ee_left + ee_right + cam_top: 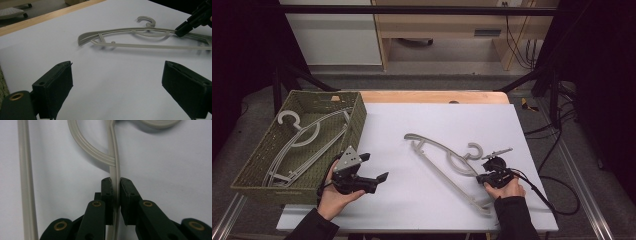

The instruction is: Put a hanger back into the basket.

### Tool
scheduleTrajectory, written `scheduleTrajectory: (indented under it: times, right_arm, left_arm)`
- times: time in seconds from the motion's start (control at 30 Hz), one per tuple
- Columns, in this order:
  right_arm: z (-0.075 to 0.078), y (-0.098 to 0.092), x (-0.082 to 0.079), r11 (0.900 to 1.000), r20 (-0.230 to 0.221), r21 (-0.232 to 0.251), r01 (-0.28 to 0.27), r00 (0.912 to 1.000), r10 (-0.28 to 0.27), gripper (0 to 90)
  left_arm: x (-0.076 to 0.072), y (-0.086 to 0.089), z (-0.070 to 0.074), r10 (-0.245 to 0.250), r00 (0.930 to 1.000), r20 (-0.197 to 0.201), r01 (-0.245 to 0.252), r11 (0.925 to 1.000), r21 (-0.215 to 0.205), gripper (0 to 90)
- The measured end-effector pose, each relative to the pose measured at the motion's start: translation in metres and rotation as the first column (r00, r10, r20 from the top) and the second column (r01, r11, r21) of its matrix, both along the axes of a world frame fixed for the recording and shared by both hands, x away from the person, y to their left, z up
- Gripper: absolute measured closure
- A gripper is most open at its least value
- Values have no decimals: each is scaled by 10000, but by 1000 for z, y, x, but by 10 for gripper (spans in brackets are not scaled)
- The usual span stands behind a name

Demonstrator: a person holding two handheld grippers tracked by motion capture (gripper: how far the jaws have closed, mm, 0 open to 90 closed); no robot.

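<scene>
A grey plastic hanger (437,145) lies flat on the white tabletop (452,115), its hook pointing to the right. My right gripper (482,177) is shut on the hanger's upper arm just below the hook. In the right gripper view both pads of the right gripper (115,182) press on that thin arm (113,157). My left gripper (374,166) is held open above the table beside the basket, with nothing between its jaws. The left gripper view looks between the wide-apart jaws of the left gripper (117,82) toward the hanger (130,45) and the right gripper's tip (183,30).
A woven green basket (358,117) stands at the table's left side and holds more grey hangers (307,135). A wooden strip (432,96) runs along the far edge. Cables trail off the table's right side.
</scene>
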State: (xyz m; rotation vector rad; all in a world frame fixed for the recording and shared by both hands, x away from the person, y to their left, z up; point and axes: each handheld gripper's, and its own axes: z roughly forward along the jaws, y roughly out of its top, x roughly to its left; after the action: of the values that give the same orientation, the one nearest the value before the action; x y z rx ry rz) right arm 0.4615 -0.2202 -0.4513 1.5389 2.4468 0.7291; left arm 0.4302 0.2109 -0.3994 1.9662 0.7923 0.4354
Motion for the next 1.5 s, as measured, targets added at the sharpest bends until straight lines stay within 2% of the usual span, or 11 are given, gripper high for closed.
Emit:
scheduleTrajectory:
  times: [0.1,0.13,0.23,0.33,0.7,0.87,1.1,1.17,1.4,1.47,1.5]
  right_arm:
    - [4,4,-2,9998,130,203,-51,9999,49,823]
    - [7,5,-4,9975,71,601,-362,9993,358,823]
    - [9,11,-5,9983,147,378,-434,9990,429,823]
    - [7,18,-5,9921,193,717,-1029,9946,1017,821]
    - [-12,30,2,9893,862,171,-1447,9860,1428,810]
    - [-6,22,-8,9893,1280,-56,-1455,9811,1450,687]
    - [-7,16,-26,9951,301,9,-985,9947,984,702]
    - [-8,15,-28,9923,360,-254,-1216,9918,1225,731]
    - [-6,22,-26,9971,2,-489,-592,9982,592,814]
    - [-8,16,-21,9883,215,-788,-1306,9909,1327,821]
    - [-7,17,-20,9903,83,-744,-1172,9930,1181,825]
  left_arm:
    - [0,0,0,2,10000,-5,-2,10000,-18,93]
    - [0,0,1,-1,10000,-12,1,10000,-3,93]
    - [0,0,1,-33,10000,-25,33,10000,19,93]
    - [0,-1,1,-53,10000,-16,53,10000,39,93]
    - [0,-1,0,-49,10000,-21,49,10000,22,93]
    - [-1,0,2,-45,10000,3,45,10000,-43,93]
    - [-1,1,2,-35,10000,6,35,10000,-48,93]
    - [-1,1,2,-30,10000,7,30,10000,-42,93]
    - [-1,-1,1,-32,10000,-34,32,10000,38,93]
    - [0,-1,0,-48,10000,-43,48,10000,77,93]
    - [0,-2,0,-64,10000,-47,64,9999,88,93]
